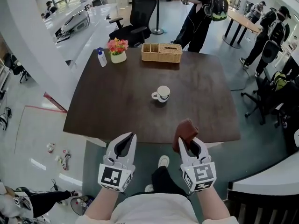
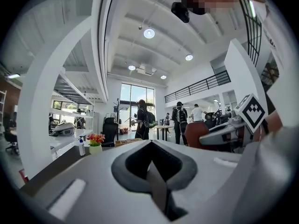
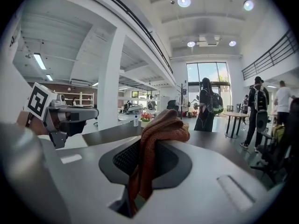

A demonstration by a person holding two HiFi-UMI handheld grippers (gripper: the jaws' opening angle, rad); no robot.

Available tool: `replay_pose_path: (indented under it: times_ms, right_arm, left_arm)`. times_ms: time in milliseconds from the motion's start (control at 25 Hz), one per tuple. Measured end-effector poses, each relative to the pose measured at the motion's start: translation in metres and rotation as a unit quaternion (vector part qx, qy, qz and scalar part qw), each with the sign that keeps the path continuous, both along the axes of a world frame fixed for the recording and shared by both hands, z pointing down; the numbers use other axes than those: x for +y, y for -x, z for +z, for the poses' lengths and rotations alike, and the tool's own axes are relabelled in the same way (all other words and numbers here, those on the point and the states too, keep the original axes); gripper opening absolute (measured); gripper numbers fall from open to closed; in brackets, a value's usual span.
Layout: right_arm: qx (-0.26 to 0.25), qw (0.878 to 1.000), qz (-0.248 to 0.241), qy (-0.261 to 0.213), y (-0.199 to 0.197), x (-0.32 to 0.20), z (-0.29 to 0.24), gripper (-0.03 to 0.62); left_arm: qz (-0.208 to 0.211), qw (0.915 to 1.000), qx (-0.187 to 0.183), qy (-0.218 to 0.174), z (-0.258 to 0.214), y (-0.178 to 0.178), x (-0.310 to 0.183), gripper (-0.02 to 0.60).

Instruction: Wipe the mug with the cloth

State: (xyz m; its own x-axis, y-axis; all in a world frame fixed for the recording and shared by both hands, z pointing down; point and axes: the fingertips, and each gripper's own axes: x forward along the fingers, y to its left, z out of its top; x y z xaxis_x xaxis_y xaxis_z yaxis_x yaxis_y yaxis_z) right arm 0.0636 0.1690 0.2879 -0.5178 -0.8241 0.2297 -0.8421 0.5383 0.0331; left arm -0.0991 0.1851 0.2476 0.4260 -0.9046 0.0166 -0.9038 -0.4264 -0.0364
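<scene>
The person is holding both grippers low in the head view, just off the near edge of the dark brown desk (image 1: 117, 106). The left gripper (image 1: 128, 140) is sitting at lower left, and in the left gripper view (image 2: 152, 161) its fingers (image 2: 93, 185) are pressing together with nothing between them, the dark pads meeting along a thin seam.

The right gripper (image 1: 189, 146) is sitting at lower right, close to the desk's edge. Its fingers (image 3: 210, 181) are clamping the cloth (image 1: 186, 130), a rust-brown rag that is bunching up above the tips and hanging over the desk's front edge. In the right gripper view (image 3: 140, 174) the cloth (image 3: 161, 125) is running down between the pads and bulging out in a folded lump at the top.

The mug (image 1: 163, 94), white with a dark band near its rim, is standing upright near the middle of the desk, its handle pointing to the left of the frame, well apart from both grippers.

At the far edge, toward the top of the frame, a wicker basket (image 1: 161, 53) is sitting beside a small pot of flowers (image 1: 117, 48) and a white bottle (image 1: 101, 58). A black office chair (image 1: 140, 13) is standing behind the desk, and several people are standing at upper right.
</scene>
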Motion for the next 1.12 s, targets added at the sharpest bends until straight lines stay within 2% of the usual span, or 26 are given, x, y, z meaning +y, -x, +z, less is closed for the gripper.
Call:
replay_pose_path:
  times_ms: [200, 400, 560, 1120]
  right_arm:
    - [0.005, 0.999, 0.027, 0.017, 0.003, 0.051, 0.008, 0.084]
    - [0.005, 0.999, 0.035, 0.015, 0.007, 0.082, 0.005, 0.083]
    - [0.013, 0.999, 0.033, -0.003, 0.009, 0.098, 0.003, 0.083]
    - [0.024, 0.999, 0.027, -0.01, 0.005, 0.124, 0.001, 0.08]
  left_arm:
    - [0.016, 0.9998, 0.009, -0.002, -0.002, 0.009, 0.051, 0.0]
    - [0.026, 0.9995, 0.014, 0.007, -0.006, 0.01, 0.077, 0.0]
    - [0.032, 0.9995, 0.009, 0.004, -0.005, 0.009, 0.088, 0.0]
    - [0.046, 0.9987, 0.005, 0.019, 0.005, -0.002, 0.113, 0.0]
